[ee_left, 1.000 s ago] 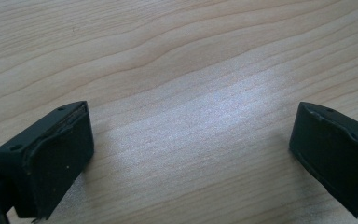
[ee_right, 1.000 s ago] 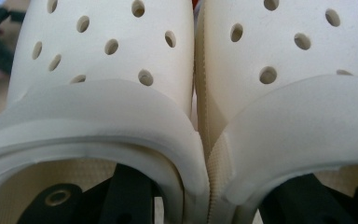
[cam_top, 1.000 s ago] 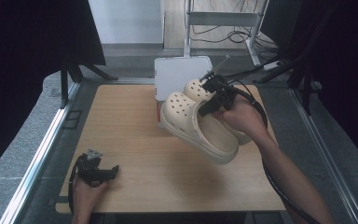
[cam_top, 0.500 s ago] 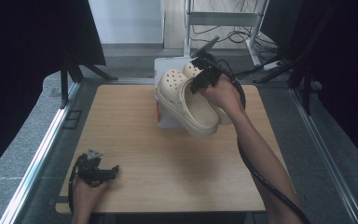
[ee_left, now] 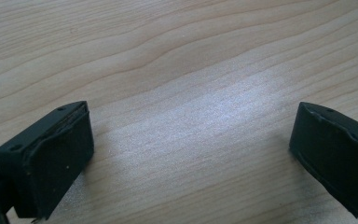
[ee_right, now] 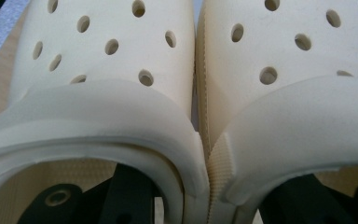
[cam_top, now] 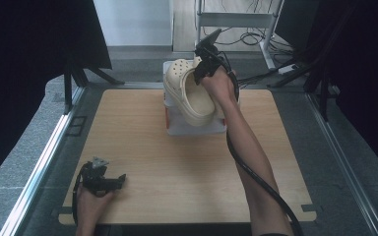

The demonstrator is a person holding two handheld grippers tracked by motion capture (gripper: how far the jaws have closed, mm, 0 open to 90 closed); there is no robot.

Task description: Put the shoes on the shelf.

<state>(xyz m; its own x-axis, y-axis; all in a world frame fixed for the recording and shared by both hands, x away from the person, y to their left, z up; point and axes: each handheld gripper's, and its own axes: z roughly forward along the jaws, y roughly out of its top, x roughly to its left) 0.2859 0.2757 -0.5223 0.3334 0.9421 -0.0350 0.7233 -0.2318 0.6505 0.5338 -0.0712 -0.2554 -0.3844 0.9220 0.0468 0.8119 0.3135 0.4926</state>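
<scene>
The right tongs [cam_top: 203,69] grip a pair of cream perforated clogs [cam_top: 192,93], pressed side by side, each black jaw reaching inside one shoe so that the two inner walls are pinched together between them. In the right gripper view the left clog [ee_right: 98,56] and the right clog [ee_right: 298,51] touch along their whole inner edges, toes pointing away from the camera, and the dark jaws show through the foot openings. From the high view the clogs hang tilted in the air, toes toward the far edge, over a white box [cam_top: 197,125] that stands at the far middle of the wooden bench [cam_top: 142,147]; whether the soles touch the box cannot be told. The person's right forearm [cam_top: 246,147] stretches across the bench to reach them. The left tongs [cam_top: 123,179] rest at the near left corner of the bench, jaws spread wide with nothing but bare wood grain between them.
</scene>
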